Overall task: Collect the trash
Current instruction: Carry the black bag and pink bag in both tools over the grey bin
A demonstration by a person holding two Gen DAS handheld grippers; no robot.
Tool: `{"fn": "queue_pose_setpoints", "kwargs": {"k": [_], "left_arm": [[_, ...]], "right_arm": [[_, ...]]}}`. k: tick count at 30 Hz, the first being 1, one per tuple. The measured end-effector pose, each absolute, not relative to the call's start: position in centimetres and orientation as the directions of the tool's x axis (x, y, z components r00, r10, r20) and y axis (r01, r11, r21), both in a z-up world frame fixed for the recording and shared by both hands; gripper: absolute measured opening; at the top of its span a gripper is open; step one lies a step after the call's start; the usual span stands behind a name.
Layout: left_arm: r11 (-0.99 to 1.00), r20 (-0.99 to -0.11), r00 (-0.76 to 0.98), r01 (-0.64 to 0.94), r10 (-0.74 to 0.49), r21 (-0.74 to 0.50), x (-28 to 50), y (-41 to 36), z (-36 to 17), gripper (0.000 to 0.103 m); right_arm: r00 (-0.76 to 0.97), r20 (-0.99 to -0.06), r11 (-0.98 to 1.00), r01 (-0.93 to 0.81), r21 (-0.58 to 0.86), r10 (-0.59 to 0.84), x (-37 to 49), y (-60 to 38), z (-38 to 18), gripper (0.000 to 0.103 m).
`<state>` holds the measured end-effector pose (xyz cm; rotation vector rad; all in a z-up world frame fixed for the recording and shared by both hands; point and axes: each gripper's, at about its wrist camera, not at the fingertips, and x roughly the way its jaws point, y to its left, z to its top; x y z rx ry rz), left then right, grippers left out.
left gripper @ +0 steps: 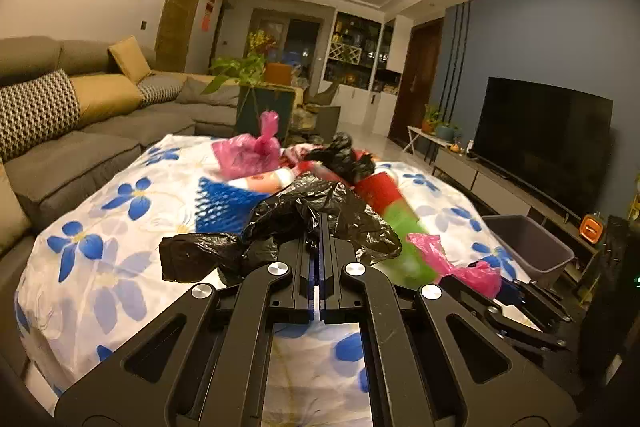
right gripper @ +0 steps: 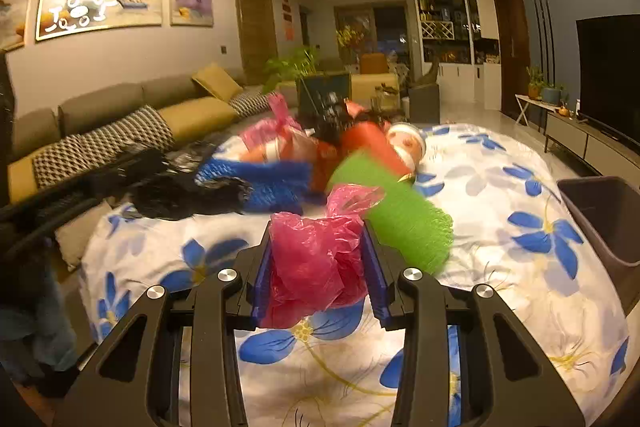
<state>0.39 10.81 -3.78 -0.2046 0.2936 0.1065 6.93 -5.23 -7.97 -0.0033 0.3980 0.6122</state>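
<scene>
In the left wrist view, the left gripper (left gripper: 320,231) has its jaws pressed nearly together on a fold of a crumpled black plastic bag (left gripper: 304,215), which spills to the left and right of the fingertips above a white cloth printed with blue flowers (left gripper: 104,247). Behind the bag lies a heap of trash: a blue foam net sleeve (left gripper: 222,201), a knotted pink plastic bag (left gripper: 250,151), a second bunched black bag (left gripper: 340,157), a red paper cup (left gripper: 380,189) and a green foam net sleeve (left gripper: 408,239). At lower right the right gripper (left gripper: 508,293) carries a small pink plastic bag (left gripper: 464,267). A grey plastic bin (left gripper: 532,247) stands just beside the cloth's right edge, before a dark television (left gripper: 544,143). No legible writing shows on any item; everything in the heap is blurred.

In the right wrist view, the right gripper (right gripper: 320,259) is partly spread, its blue-padded fingers (right gripper: 262,267) pinching the small pink plastic bag (right gripper: 316,259) between them, above the flowered cloth (right gripper: 500,267). The green foam net sleeve (right gripper: 396,211) lies just behind it, the blue one (right gripper: 264,183) to the left, and the grey bin (right gripper: 608,219) at the right edge. The left gripper (right gripper: 60,195) shows only as a dark blur at the left with the black bag (right gripper: 188,195). A grey and mustard sofa (right gripper: 120,123) runs along the wall.
</scene>
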Motion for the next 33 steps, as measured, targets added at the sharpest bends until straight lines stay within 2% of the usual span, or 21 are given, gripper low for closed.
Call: {"fn": "queue_pose_setpoints", "kwargs": {"k": [6, 22, 33], "left_arm": [[0.983, -0.278, 0.959, -0.098, 0.052, -0.153, 1.1, 8.2, -2.7, 0.000], [0.998, -0.212, 0.976, 0.042, -0.050, -0.045, 6.1, -0.4, -1.4, 0.000], [0.986, -0.184, 0.969, 0.162, -0.167, -0.039, 10.4, -6.3, -0.4, 0.000]], "right_arm": [[0.771, -0.296, 0.822, -0.560, 0.108, 0.564, 6.0, -7.4, -6.2, 0.040], [0.874, -0.258, 0.911, -0.401, 0.096, 0.412, 9.2, -15.1, -4.9, 0.040], [0.935, -0.235, 0.964, -0.252, 0.089, 0.266, 11.3, -20.8, -4.5, 0.040]]}}
